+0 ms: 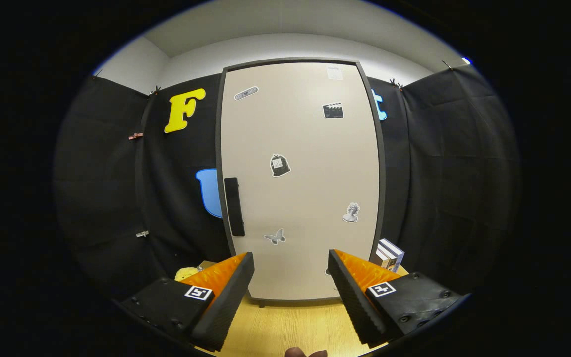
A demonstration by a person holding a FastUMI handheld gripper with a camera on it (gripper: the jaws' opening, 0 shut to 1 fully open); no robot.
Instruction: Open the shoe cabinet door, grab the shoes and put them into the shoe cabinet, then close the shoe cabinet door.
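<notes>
1. The tall beige shoe cabinet door (299, 178) with stickers is shut, its black handle (234, 206) at one edge.
2. The hand-held gripper (290, 277) is spread and holds nothing, facing the door above the light wooden desk (285, 322).
3. The shoes' whereabouts cannot be told.
4. Door shut fits either before opening or after closing.

Black cloth booth walls (444, 163) clipped up on both sides; plain white room wall (285, 47) and ceiling above, evenly lit. Light wood-grain floor (285, 327) below. Small stack of boxes (389, 254) by right cloth wall.
</notes>
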